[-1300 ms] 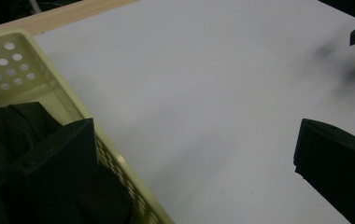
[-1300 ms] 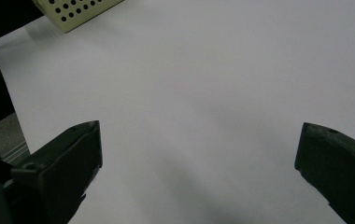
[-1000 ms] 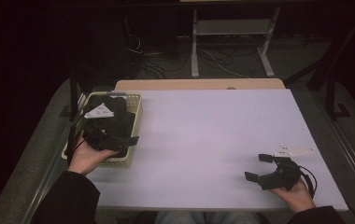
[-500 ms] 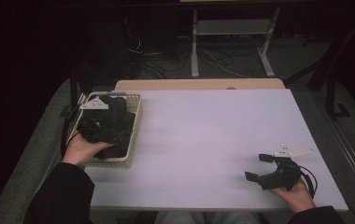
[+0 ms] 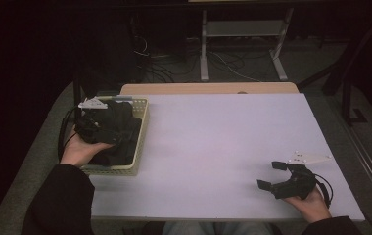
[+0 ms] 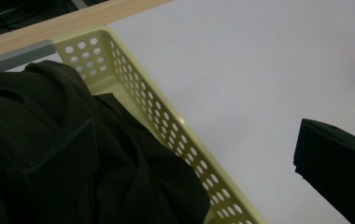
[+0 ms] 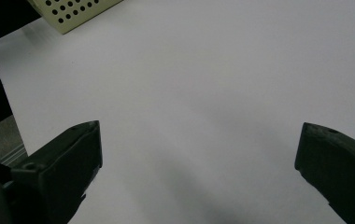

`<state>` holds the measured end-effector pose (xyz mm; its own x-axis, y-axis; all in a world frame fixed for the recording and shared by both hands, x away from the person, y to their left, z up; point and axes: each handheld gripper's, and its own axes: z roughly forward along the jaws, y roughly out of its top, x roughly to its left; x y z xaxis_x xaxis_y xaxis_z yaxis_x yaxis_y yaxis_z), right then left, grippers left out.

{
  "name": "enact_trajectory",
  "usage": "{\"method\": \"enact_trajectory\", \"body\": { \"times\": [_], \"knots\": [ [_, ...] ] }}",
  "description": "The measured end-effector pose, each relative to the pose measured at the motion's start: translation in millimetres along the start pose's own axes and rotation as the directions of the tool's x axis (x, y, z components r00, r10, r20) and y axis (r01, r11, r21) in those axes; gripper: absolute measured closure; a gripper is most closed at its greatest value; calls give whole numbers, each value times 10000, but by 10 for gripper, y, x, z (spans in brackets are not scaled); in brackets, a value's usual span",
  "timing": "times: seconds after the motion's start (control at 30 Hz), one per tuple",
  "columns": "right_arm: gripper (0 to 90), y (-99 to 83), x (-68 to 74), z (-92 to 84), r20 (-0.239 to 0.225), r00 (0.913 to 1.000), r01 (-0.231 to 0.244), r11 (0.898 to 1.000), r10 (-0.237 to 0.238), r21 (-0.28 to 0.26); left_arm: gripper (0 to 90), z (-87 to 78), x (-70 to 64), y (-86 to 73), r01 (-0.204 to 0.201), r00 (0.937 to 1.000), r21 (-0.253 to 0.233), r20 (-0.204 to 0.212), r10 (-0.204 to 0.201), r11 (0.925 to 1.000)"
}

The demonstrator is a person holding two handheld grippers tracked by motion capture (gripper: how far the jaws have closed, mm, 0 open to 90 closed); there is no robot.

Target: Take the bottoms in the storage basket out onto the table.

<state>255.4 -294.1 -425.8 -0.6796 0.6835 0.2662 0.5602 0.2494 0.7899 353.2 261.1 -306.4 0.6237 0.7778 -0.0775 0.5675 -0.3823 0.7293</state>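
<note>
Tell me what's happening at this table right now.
A person holds a gripper in each hand. The left gripper is over the pale yellow perforated basket at the table's left edge, its jaws open, one against the dark cloth bundled inside, the other out past the basket wall; nothing is gripped yet. The right gripper rests open on the white tabletop near the front right, holding nothing.

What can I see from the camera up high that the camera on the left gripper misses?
The high view alone takes in both hands, the right gripper resting open near the table's front edge, and the floor with cables behind. The left gripper view alone shows close detail: the basket's perforated wall and the folds of the dark cloth, with one jaw over the cloth and the other over bare table. Both show the cloth in the yellow basket at the table's left.
</note>
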Motion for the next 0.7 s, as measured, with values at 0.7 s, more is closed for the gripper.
{"method": "enact_trajectory", "body": {
  "times": [0.7],
  "knots": [
    [3, 2, -10, -3, -82, 10000, -37, 10000, 37, -5, 0, -65, 388, 102, 786, 9907, 50, -1115, -776, 9969]
  ]
}}
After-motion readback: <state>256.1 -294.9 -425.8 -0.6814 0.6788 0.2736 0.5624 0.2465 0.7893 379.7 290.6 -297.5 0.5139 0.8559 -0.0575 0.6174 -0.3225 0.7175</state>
